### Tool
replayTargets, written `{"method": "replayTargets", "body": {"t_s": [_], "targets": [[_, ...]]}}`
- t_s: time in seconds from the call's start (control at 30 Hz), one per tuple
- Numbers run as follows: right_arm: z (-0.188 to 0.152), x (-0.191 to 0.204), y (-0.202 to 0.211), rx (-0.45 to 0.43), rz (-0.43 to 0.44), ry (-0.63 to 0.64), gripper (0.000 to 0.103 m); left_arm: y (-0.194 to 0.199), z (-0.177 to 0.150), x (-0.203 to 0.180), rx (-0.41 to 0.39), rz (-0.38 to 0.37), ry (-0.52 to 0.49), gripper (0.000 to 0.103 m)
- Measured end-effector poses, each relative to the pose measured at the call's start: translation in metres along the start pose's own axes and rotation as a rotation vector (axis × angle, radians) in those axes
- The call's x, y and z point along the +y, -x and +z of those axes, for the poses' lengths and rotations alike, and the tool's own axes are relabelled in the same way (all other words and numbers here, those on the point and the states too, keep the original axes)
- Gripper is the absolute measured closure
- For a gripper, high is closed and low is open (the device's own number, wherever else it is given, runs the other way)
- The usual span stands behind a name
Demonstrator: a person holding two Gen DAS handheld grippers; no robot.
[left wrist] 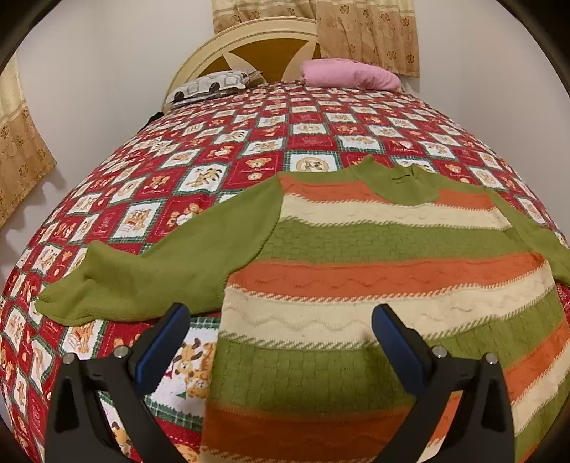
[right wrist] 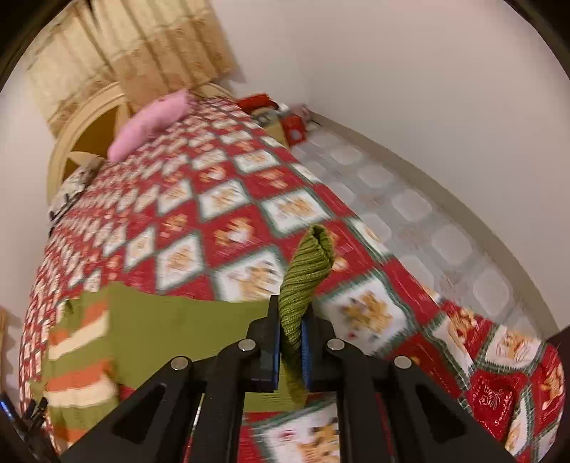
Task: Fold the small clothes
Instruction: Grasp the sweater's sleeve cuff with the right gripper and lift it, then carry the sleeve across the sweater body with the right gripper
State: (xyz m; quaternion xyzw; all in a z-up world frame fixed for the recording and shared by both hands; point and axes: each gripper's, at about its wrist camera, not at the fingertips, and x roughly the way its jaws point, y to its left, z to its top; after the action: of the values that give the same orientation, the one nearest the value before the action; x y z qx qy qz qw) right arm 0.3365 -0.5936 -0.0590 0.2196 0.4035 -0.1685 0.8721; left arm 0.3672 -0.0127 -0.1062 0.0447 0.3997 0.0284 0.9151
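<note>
Left wrist view shows a striped sweater (left wrist: 374, 270) lying flat on a bed, its bands running green, orange and cream, collar toward the headboard (left wrist: 256, 53). One green sleeve (left wrist: 171, 263) stretches out to the side, resting on the quilt (left wrist: 199, 149), its cuff at the left end. The other sleeve runs off toward the right edge of the picture. The left gripper (left wrist: 281, 324) hovers low over the sweater's hem, its jaws wide apart and empty; one blue-padded finger is over the quilt just beside the sweater's edge, the other over the sweater body.

From the right wrist view, the right gripper (right wrist: 290, 342) is clamped on a sleeve cuff (right wrist: 306, 274), the ribbed green knit pinched between the blue pads and poking up and out past the fingertips, with a short end hanging below. The sleeve leads back to the sweater body, seen blurred at lower left on the quilt. This view is tilted and smeared.

The quilt is a red patchwork with white squares bearing bear pictures and green plaid borders. At the head of the bed lie a pink pillow (left wrist: 352, 73) and a grey-patterned pillow (left wrist: 210, 85), both against the cream headboard. Beige curtains (left wrist: 363, 32) hang behind it. Beside the bed, the right wrist view shows a pale tiled floor (right wrist: 427, 220) along a white wall.
</note>
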Motion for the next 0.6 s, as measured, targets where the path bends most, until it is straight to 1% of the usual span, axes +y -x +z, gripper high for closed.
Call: {"method": "replayTargets", "body": {"t_s": [0.03,0.1,0.2,0.37,0.4,0.43,0.5,0.6], "targets": [[0.002,0.008,0.006,-0.006,0.008,0.011,0.094,0.001,-0.001,0.001,-0.003,-0.003,0.000,0.000],[0.014,0.035,0.023,-0.025,0.045,0.043,0.095,0.004,-0.003,0.003,-0.009,-0.005,0.004,0.000],[0.024,0.074,0.049,-0.060,0.078,0.107,0.095,0.005,-0.004,0.008,-0.014,-0.013,0.014,0.000],[0.040,0.160,0.095,-0.125,0.142,0.246,0.095,0.008,-0.008,0.018,-0.024,-0.018,0.026,0.000],[0.040,0.170,0.101,-0.133,0.149,0.263,0.095,0.008,-0.009,0.020,-0.028,-0.018,0.026,0.000],[0.042,0.191,0.108,-0.144,0.163,0.294,0.095,0.009,-0.009,0.022,-0.030,-0.020,0.026,0.000],[0.041,0.217,0.117,-0.154,0.186,0.330,0.095,0.009,-0.011,0.027,-0.030,-0.029,0.034,0.000],[0.036,0.269,0.128,-0.160,0.226,0.407,0.095,0.010,-0.012,0.036,-0.036,-0.032,0.051,0.000]]}}
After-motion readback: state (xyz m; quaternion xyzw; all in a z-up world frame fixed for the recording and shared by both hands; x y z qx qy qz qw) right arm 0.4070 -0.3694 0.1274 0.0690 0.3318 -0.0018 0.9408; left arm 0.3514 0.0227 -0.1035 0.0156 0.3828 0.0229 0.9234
